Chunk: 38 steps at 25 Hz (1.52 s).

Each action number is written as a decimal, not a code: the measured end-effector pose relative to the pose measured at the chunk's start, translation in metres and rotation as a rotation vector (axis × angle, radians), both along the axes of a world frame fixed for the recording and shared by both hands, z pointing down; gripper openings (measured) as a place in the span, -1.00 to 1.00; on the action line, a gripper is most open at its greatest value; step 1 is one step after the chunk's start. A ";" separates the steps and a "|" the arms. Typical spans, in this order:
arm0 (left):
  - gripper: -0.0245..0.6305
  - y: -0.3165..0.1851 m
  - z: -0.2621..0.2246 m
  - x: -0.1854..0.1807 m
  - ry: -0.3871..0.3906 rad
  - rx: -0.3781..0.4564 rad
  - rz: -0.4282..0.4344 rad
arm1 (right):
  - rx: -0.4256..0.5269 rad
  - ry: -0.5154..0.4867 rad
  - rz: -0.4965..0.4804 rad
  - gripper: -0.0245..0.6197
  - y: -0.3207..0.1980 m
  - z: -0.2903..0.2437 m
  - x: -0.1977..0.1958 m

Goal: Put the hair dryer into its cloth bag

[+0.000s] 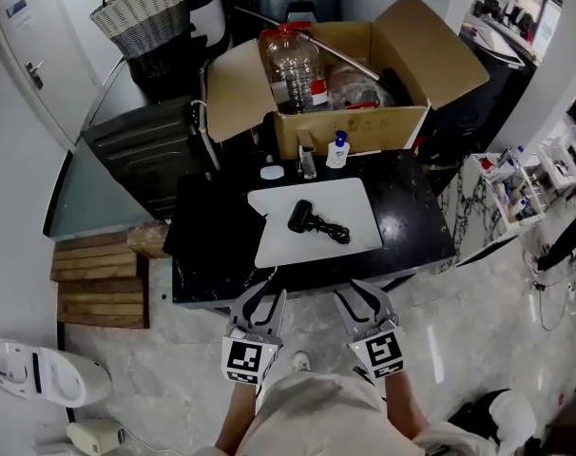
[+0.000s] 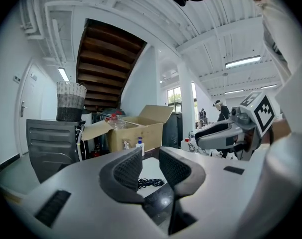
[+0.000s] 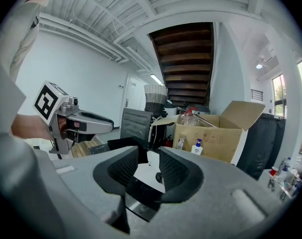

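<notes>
Head view, read left to right: stacked wooden slats [image 1: 100, 283] are lying on the floor at far left, next to a dark grey ribbed metal cabinet [image 1: 150, 150], with a woven wicker basket [image 1: 145, 12] beyond it. A flat black cloth [image 1: 210, 226], probably the bag, is lying on the left part of the glossy black table [image 1: 412, 226], against the left edge of a white rectangular mat [image 1: 350, 207]. The black hair dryer [image 1: 300, 217] is lying on its side in the middle of that mat, its coiled black cord [image 1: 332, 232] trailing to the right; it is not yet bagged.

The left gripper [image 1: 262, 291] and right gripper [image 1: 356, 291] are hovering side by side just off the table's near edge, both pointing at the mat. This is probably so that the left can take the cloth and the right the dryer. In each gripper view the jaws are standing apart with nothing between them; only the mat is showing far off through the gap.

Behind the mat, a white pump bottle with a blue cap [image 1: 337, 150] and an open brown cardboard box [image 1: 350, 126] holding a clear plastic jug with a red cap [image 1: 293, 65] are standing clear of the reach. A white wire rack [image 1: 507, 183] is standing at far right. Only the table edge is lying between grippers and dryer.
</notes>
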<state>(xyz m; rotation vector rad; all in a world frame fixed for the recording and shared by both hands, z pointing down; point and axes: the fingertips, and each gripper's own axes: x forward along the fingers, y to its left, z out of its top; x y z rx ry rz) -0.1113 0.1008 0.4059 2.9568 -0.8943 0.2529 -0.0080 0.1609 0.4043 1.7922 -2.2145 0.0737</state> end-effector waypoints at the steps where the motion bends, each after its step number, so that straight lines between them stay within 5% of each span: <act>1: -0.65 -0.005 0.001 0.000 0.001 -0.001 0.005 | 0.002 0.012 0.005 -0.51 -0.004 0.001 0.000; 12: -0.65 -0.036 0.017 0.011 0.022 -0.038 0.053 | -0.063 -0.006 0.107 -0.51 -0.022 0.013 0.012; 26: -0.65 -0.063 0.016 0.018 -0.006 -0.029 0.007 | -0.049 -0.038 0.050 -0.51 -0.061 0.013 0.020; 38: -0.65 -0.113 0.040 0.069 -0.075 -0.081 -0.043 | -0.118 -0.072 -0.019 -0.51 -0.119 0.041 0.074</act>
